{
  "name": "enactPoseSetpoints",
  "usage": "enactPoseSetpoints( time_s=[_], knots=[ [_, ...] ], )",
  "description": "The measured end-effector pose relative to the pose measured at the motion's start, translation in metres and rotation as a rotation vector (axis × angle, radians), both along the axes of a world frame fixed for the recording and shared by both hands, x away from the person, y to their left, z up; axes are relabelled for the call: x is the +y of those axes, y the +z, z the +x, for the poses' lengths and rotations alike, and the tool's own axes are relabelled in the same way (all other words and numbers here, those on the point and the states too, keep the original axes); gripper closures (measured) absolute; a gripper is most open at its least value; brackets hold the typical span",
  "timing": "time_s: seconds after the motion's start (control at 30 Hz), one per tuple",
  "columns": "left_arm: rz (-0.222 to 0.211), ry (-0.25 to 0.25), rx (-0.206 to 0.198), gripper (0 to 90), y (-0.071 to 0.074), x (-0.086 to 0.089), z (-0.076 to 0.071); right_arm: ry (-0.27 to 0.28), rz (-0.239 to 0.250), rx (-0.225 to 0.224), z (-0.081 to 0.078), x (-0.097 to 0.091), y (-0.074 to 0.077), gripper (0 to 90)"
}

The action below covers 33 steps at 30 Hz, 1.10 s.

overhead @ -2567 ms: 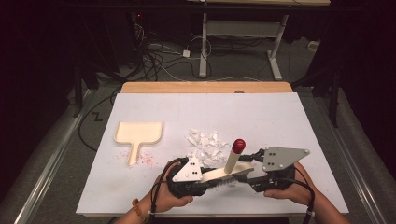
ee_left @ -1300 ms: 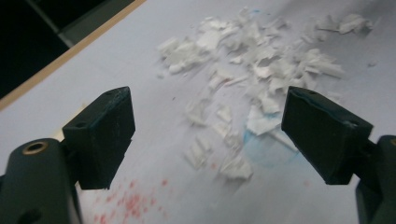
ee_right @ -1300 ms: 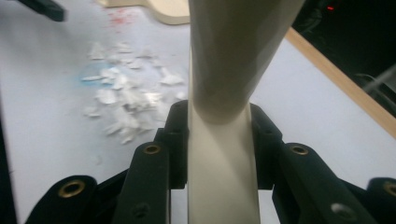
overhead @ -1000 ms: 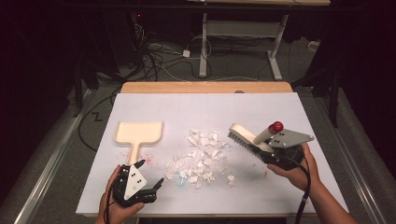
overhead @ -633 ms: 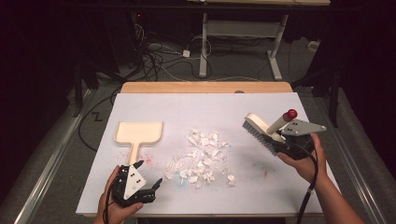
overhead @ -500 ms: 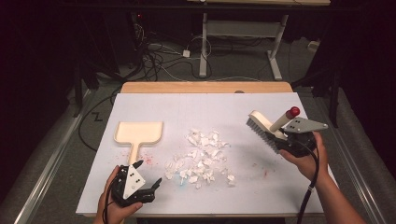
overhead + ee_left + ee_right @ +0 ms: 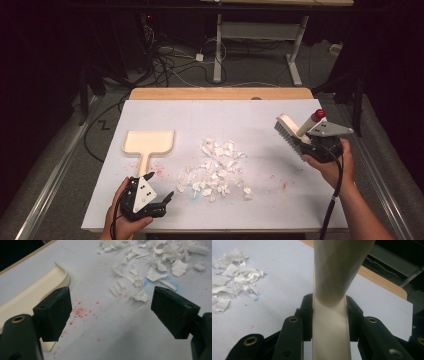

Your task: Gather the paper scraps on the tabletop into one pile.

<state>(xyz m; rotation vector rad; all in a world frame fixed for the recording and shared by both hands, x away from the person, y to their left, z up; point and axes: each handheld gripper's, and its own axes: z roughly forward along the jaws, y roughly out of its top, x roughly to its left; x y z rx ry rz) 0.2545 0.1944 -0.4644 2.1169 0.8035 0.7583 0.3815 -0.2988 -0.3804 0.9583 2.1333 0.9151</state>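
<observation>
So the right claw (image 7: 311, 141) at the right edge of the frame is clamped on the brush (image 7: 295, 131) handle (bristles face the paper scraps (image 7: 216, 168) mid-frame). Left claw (image 7: 162, 200) sits wide apart at lower left, just below the dustpan (image 7: 148, 142) on the counter (image 7: 260, 115).

The left gripper (image 7: 167, 197) sits low at the near left, held in the left hand (image 7: 122, 220), its jaws spread wide with nothing between them. The right gripper (image 7: 305, 145) is raised at the far right, gripped by the right hand (image 7: 332, 167), jaws clamped tight.
</observation>
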Motion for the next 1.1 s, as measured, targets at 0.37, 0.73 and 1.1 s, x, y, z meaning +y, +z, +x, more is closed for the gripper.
enactPoseSetpoints(
  time_s=[0.37,0.73,1.1],
  knots=[
    [0.011,0.001,0.012,16.3,-0.002,-0.003,-0.001,-0.054,0.004,0.032,0.013,-0.006,-0.007,68.0],
    [0.034,-0.006,0.045,16.3,-0.006,-0.008,-0.001,-0.062,-0.138,0.039,0.040,0.038,-0.033,68.0],
    [0.017,0.009,0.036,16.3,-0.004,-0.006,0.001,0.049,-0.217,0.028,0.053,0.109,-0.049,68.0]
  ],
)
